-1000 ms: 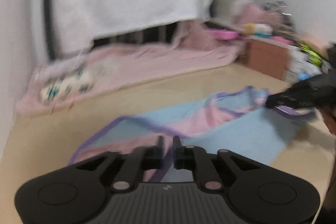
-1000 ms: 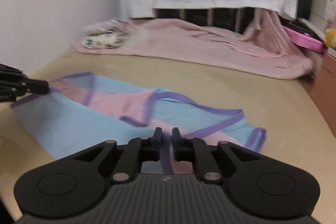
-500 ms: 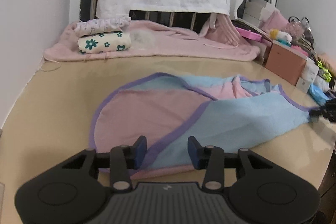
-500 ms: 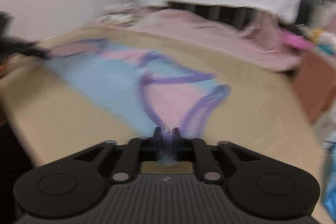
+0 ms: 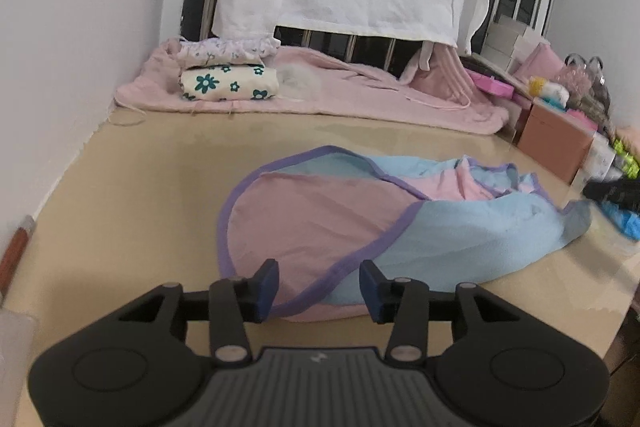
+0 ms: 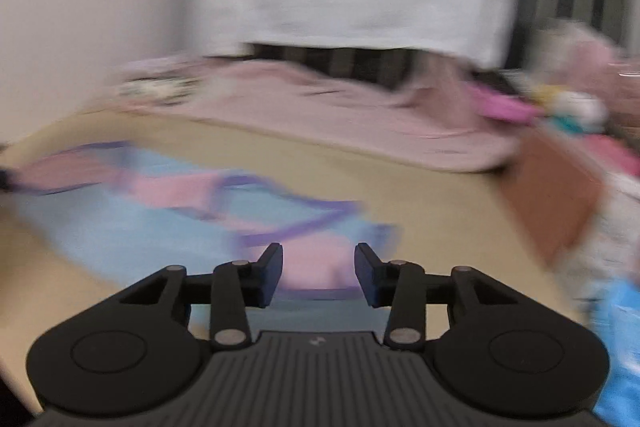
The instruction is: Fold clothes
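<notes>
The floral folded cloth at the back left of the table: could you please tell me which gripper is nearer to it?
Left. The left gripper is open at the garment's near end, on the floral folded cloth's side. The right gripper, also open, is at the garment's opposite end, farther off.

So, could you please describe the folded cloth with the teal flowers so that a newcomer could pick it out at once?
At the back of the tan table, a pink blanket lies along the white-draped railing. At its left end sit two folded cloths, stacked. The flowered cloth is the lower one: cream with bold teal flowers, while the one on top of it is pale with a tiny print.
</notes>
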`<action>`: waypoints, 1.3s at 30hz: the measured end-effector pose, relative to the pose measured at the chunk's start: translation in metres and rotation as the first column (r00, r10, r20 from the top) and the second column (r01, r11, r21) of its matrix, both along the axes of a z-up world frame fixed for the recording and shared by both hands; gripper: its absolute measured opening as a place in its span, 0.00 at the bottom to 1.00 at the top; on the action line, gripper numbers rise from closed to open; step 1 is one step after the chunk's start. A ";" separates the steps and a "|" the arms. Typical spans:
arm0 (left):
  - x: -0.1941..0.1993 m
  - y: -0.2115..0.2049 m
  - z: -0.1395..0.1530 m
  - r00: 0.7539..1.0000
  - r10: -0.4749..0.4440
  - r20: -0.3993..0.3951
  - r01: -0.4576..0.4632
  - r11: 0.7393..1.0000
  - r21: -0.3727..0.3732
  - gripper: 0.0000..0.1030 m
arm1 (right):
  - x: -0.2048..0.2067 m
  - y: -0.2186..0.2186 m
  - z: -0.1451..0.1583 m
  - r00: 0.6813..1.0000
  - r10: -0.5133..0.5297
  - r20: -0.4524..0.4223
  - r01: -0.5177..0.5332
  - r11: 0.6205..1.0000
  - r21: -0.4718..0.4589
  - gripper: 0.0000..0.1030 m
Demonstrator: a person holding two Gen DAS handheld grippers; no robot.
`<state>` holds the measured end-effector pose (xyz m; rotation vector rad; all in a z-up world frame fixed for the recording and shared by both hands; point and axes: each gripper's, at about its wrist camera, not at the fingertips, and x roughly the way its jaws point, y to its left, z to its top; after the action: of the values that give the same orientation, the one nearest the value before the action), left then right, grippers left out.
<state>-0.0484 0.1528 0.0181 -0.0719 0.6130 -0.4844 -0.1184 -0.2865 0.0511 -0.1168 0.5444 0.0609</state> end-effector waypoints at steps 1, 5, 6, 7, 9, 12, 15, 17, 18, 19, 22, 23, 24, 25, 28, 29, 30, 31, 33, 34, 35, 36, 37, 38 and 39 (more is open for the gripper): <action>0.002 -0.001 0.001 1.000 -0.005 0.004 0.005 1.000 -0.019 0.42 | 0.006 0.011 -0.006 0.999 0.047 -0.027 -0.046 0.999 0.018 0.39; 0.016 -0.009 -0.004 0.997 -0.014 -0.081 0.013 1.000 -0.013 0.07 | 0.021 0.044 -0.029 0.989 0.123 -0.085 -0.125 0.992 -0.018 0.39; 0.015 -0.010 -0.005 0.996 -0.009 -0.083 0.008 1.000 -0.008 0.01 | 0.020 0.047 -0.032 0.986 0.138 -0.089 -0.140 0.990 -0.021 0.39; 0.013 -0.011 -0.006 0.997 0.000 -0.082 0.000 1.000 -0.003 0.03 | 0.019 0.049 -0.034 0.984 0.153 -0.092 -0.156 0.987 -0.023 0.39; 0.007 -0.010 -0.006 0.998 0.021 -0.058 -0.021 1.000 0.011 0.01 | 0.021 0.051 -0.038 0.979 0.177 -0.106 -0.181 0.983 -0.027 0.40; -0.003 0.000 -0.007 0.997 0.051 -0.062 -0.051 0.999 0.001 0.01 | 0.025 0.048 -0.036 0.978 0.166 -0.122 -0.166 0.986 0.012 0.40; -0.013 0.006 -0.011 0.996 0.081 -0.044 -0.080 0.997 0.017 0.01 | 0.022 0.047 -0.028 0.984 0.141 -0.113 -0.140 0.990 0.015 0.40; -0.016 0.008 -0.011 0.995 0.088 -0.035 -0.088 0.996 0.019 0.01 | 0.028 0.045 -0.031 0.986 0.119 -0.117 -0.118 0.993 0.021 0.40; -0.018 0.008 -0.012 0.996 0.089 -0.026 -0.088 0.996 0.020 0.01 | 0.033 0.042 -0.034 0.985 0.105 -0.135 -0.102 0.994 0.034 0.40; -0.020 0.009 -0.013 0.995 0.093 -0.020 -0.093 0.996 0.014 0.01 | 0.034 0.039 -0.037 0.986 0.097 -0.133 -0.090 0.994 0.059 0.39; -0.025 0.010 -0.013 0.995 0.096 -0.025 -0.096 0.995 -0.003 0.01 | 0.036 0.035 -0.035 0.981 0.089 -0.174 -0.076 0.994 0.083 0.39; -0.027 0.011 -0.013 0.995 0.094 -0.030 -0.094 0.996 -0.006 0.01 | 0.037 0.034 -0.034 0.977 0.087 -0.193 -0.073 0.994 0.083 0.39; -0.030 0.011 -0.013 0.995 0.093 -0.025 -0.093 0.996 -0.001 0.01 | 0.036 0.036 -0.033 0.975 0.083 -0.206 -0.068 0.995 0.078 0.39; -0.033 0.012 -0.012 0.995 0.093 -0.023 -0.093 0.996 0.004 0.01 | 0.034 0.037 -0.032 0.972 0.078 -0.219 -0.064 0.995 0.073 0.39; -0.044 0.016 -0.011 0.995 0.099 -0.027 -0.098 0.995 0.010 0.01 | 0.025 0.042 -0.031 0.969 0.080 -0.233 -0.063 0.995 0.078 0.39; -0.047 0.019 -0.008 0.994 0.101 -0.049 -0.100 0.995 0.006 0.02 | 0.021 0.043 -0.030 0.968 0.081 -0.238 -0.063 0.994 0.084 0.39; -0.049 0.021 -0.005 0.992 0.101 -0.073 -0.101 0.995 0.002 0.04 | 0.016 0.044 -0.029 0.966 0.084 -0.245 -0.065 0.994 0.088 0.39; -0.050 0.023 0.002 0.991 0.109 -0.078 -0.109 0.994 0.001 0.08 | 0.011 0.046 -0.027 0.962 0.090 -0.258 -0.069 0.994 0.090 0.39; -0.042 0.020 0.022 0.990 0.124 -0.071 -0.124 0.992 -0.002 0.16 | 0.003 0.045 -0.012 0.960 0.115 -0.255 -0.086 0.989 0.122 0.39; -0.032 0.015 0.036 0.990 0.126 -0.063 -0.127 0.992 -0.006 0.25 | 0.000 0.044 0.000 0.965 0.134 -0.227 -0.103 0.984 0.143 0.39; -0.022 0.011 0.049 0.990 0.128 -0.055 -0.129 0.992 -0.010 0.34 | -0.003 0.043 0.012 0.969 0.152 -0.197 -0.120 0.979 0.164 0.41; -0.007 -0.001 0.058 0.993 0.114 -0.040 -0.115 0.993 0.000 0.38 | 0.005 0.044 0.023 0.972 0.166 -0.164 -0.139 0.977 0.164 0.41; 0.010 -0.014 0.066 0.995 0.096 -0.024 -0.095 0.995 0.015 0.51 | 0.013 0.044 0.034 0.975 0.180 -0.131 -0.158 0.974 0.163 0.42; 0.027 -0.028 0.074 0.997 0.076 -0.008 -0.076 0.997 0.029 0.62 | 0.021 0.045 0.045 0.976 0.194 -0.097 -0.177 0.971 0.161 0.45; 0.045 -0.043 0.075 0.998 0.060 0.009 -0.060 0.997 0.044 0.68 | 0.042 0.049 0.046 0.975 0.198 -0.105 -0.182 0.973 0.142 0.46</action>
<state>-0.0030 0.1102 0.0935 -0.0462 0.6119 -0.4128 -0.0766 -0.2377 0.0973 -0.0364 0.6452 0.2919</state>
